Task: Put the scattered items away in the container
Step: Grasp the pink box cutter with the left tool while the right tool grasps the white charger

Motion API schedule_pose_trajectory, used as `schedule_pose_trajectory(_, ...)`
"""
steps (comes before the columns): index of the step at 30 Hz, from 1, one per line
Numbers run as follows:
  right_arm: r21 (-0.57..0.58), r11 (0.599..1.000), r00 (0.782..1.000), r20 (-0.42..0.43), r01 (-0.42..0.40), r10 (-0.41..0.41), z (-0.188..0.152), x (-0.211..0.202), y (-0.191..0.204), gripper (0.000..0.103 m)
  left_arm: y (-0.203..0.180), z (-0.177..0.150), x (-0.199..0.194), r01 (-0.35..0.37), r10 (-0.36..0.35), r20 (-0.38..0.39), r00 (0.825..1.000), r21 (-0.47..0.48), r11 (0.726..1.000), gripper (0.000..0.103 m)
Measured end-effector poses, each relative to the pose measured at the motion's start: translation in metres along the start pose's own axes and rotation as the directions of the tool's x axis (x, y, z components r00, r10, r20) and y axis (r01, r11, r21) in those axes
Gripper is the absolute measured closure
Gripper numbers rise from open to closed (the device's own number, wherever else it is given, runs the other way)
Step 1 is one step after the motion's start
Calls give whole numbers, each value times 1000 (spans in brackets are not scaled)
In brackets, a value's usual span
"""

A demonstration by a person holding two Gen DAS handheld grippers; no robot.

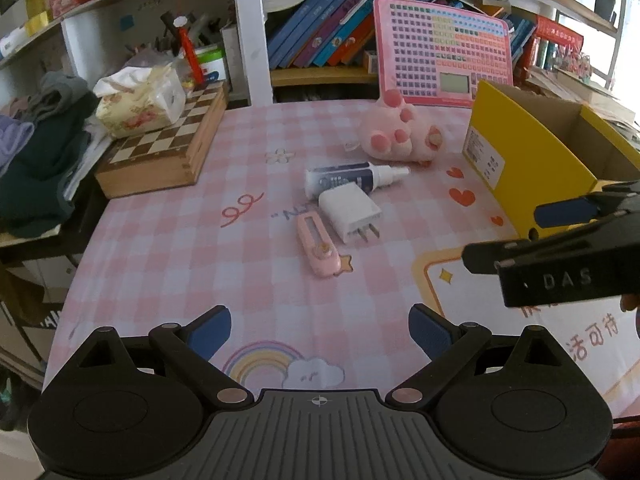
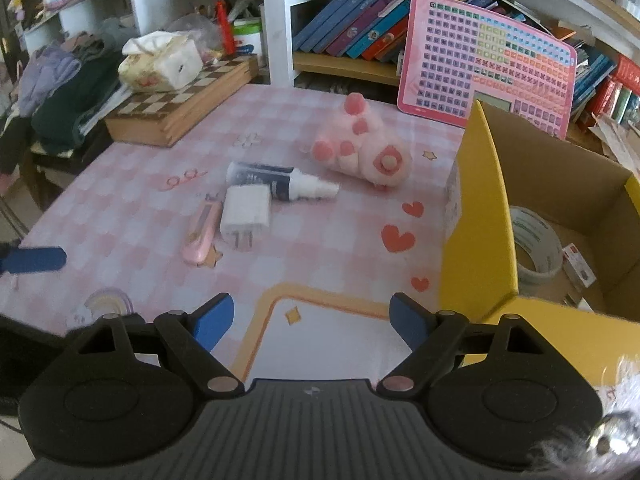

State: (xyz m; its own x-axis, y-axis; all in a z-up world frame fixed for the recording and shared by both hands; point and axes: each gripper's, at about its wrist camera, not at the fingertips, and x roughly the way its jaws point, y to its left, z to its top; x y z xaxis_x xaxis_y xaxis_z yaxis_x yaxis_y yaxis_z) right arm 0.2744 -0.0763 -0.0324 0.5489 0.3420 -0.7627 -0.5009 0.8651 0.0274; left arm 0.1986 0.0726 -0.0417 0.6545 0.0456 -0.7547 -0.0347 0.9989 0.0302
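On the pink checked tablecloth lie a white charger plug (image 1: 350,211) (image 2: 245,213), a pink utility knife (image 1: 318,246) (image 2: 202,232), a spray bottle (image 1: 352,178) (image 2: 278,183) and a pink plush paw (image 1: 400,130) (image 2: 364,148). The yellow cardboard box (image 1: 516,160) (image 2: 480,216) stands at the right; it holds a tape roll (image 2: 536,246) and a small packet (image 2: 578,266). My left gripper (image 1: 320,332) is open and empty, short of the items. My right gripper (image 2: 312,320) is open and empty beside the box's near corner; it also shows in the left wrist view (image 1: 560,232).
A wooden chessboard box (image 1: 164,152) with a tissue pack (image 1: 140,104) on it sits at the far left, clothes (image 1: 36,152) beside it. A pink keyboard toy (image 1: 444,52) leans against the bookshelf behind the box. Books fill the shelf (image 1: 328,28).
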Motion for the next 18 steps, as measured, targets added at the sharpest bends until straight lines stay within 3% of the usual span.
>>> schedule_pose_trajectory(12, 39, 999, 999, -2, -34, 34, 37, 32, -7, 18, -10, 23, 42, -36, 33, 43, 999, 67, 997, 8)
schedule_pose_trajectory(18, 40, 999, 999, -9, -37, 37, 52, 45, -9, 19, -7, 31, 66, -18, 17, 7, 1000, 54, 998, 32)
